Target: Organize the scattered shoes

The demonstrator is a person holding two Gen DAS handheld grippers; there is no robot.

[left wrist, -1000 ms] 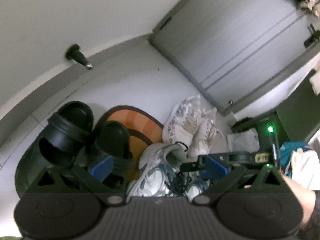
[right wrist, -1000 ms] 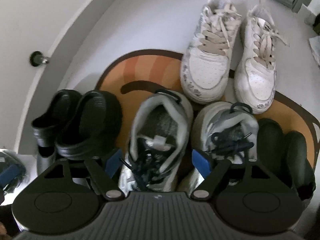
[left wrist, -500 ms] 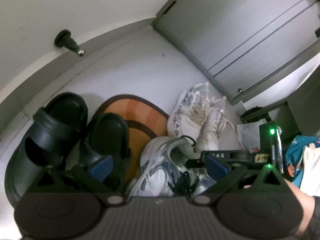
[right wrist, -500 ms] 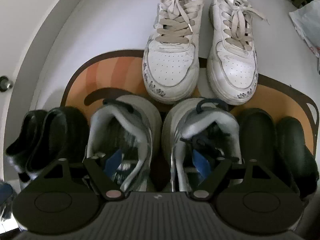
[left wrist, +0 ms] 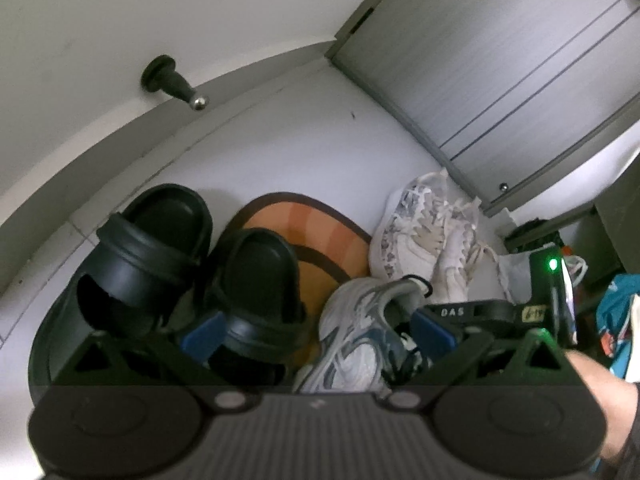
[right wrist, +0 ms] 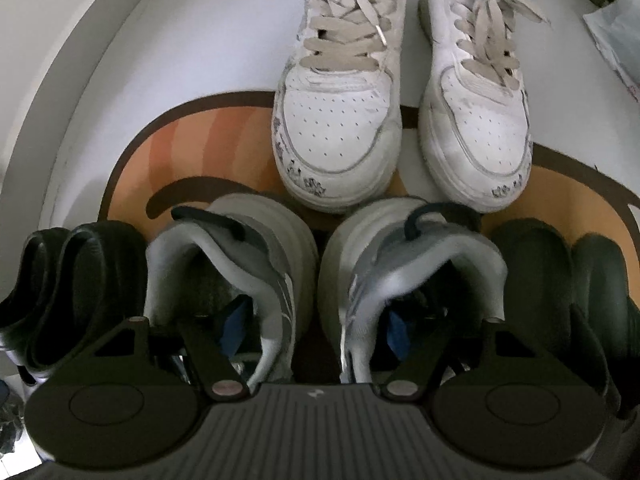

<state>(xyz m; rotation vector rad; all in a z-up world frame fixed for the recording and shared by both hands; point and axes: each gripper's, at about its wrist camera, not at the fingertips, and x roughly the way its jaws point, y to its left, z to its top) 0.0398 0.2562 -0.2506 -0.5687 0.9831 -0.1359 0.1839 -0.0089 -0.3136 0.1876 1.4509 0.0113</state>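
Note:
A pair of grey sneakers [right wrist: 240,264] [right wrist: 420,264] stands heel-up on the orange mat [right wrist: 180,152]. My right gripper [right wrist: 316,324] points straight down with one blue pad inside each sneaker. Both inner walls lie between the closing jaws, and a gap still shows at each pad. White sneakers [right wrist: 340,120] sit toe to heel beyond them. Black clogs [left wrist: 140,264] [left wrist: 256,292] lie left of the grey pair. My left gripper [left wrist: 316,332] hangs open over the nearer clog and a grey sneaker [left wrist: 360,344], touching neither.
Dark green clogs [right wrist: 560,280] sit right of the grey pair. A door stop [left wrist: 172,84] juts from the skirting, and a grey cabinet door [left wrist: 500,60] closes the far side. A plastic bag [right wrist: 616,40] and teal cloth [left wrist: 616,308] lie at right.
Both grippers have sunk toward the shoes. The right gripper's fingers have dropped into the two grey sneakers and its jaws have narrowed. No shoe has moved.

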